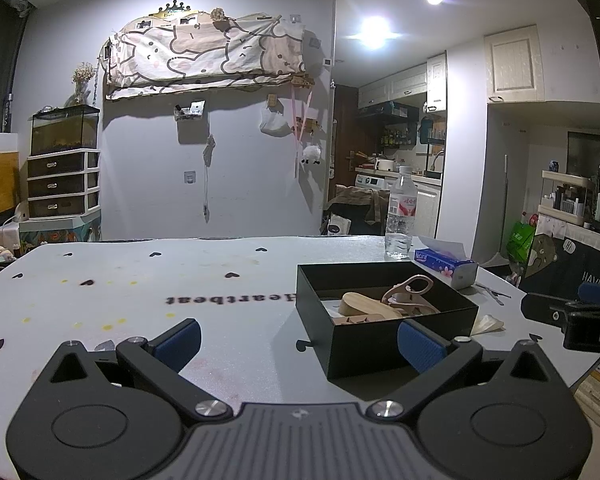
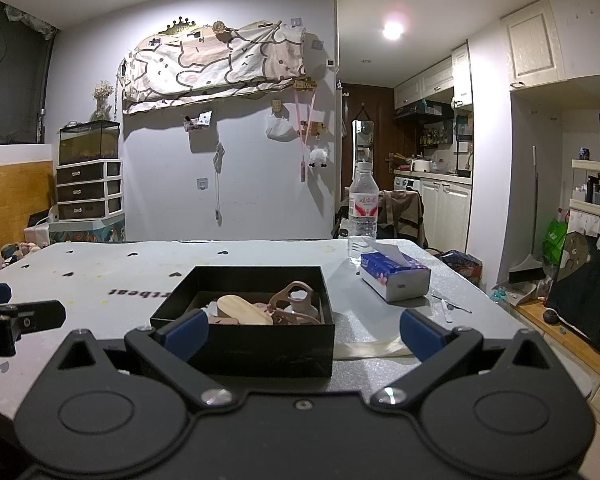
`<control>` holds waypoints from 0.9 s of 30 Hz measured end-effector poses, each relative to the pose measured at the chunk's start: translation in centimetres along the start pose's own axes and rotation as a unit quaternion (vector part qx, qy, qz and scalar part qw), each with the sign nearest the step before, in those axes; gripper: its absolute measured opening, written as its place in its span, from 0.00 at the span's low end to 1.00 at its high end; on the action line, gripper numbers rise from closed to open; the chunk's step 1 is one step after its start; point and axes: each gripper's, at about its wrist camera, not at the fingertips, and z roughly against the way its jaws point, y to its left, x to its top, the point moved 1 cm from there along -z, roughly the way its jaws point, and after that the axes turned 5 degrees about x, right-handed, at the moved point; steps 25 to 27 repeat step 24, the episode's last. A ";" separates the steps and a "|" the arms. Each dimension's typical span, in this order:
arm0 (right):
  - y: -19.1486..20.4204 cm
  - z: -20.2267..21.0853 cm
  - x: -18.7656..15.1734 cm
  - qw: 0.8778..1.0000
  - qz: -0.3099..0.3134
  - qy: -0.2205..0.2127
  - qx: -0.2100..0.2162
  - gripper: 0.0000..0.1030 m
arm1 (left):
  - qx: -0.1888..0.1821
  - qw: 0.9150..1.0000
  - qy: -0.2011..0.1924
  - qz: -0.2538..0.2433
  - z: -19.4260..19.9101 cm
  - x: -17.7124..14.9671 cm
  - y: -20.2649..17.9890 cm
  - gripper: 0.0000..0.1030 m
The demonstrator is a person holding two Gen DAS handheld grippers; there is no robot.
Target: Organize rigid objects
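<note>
Box (image 2: 244, 344) ahead of right hand-held gripper (image 2: 303, 334).

Small home: kitchen cabinets (image 2: 428, 80), washing machine (image 2: 406, 184), fish tank (image 2: 88, 142).

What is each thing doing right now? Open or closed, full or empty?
Left gripper: open, empty.
Right gripper: open, empty.
Box: no lid, holds wooden pieces.
Bottle: upright, capped.
Tissue pack: open, a tissue sticks out.

Bare tabletop (image 1: 140, 280) left of black box (image 2: 260, 344), water bottle (image 2: 363, 212) and tissue pack (image 2: 396, 276) crowding its far right
</note>
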 end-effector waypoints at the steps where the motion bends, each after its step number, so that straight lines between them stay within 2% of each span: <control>1: 0.0 0.0 0.0 1.000 0.000 0.000 0.000 1.00 | 0.000 1.000 0.000 0.000 0.0 0.0 0.0 1.00; 27: 0.1 0.1 0.0 1.000 0.001 0.001 -0.002 1.00 | -0.001 1.000 0.002 -0.001 0.3 -0.2 0.0 1.00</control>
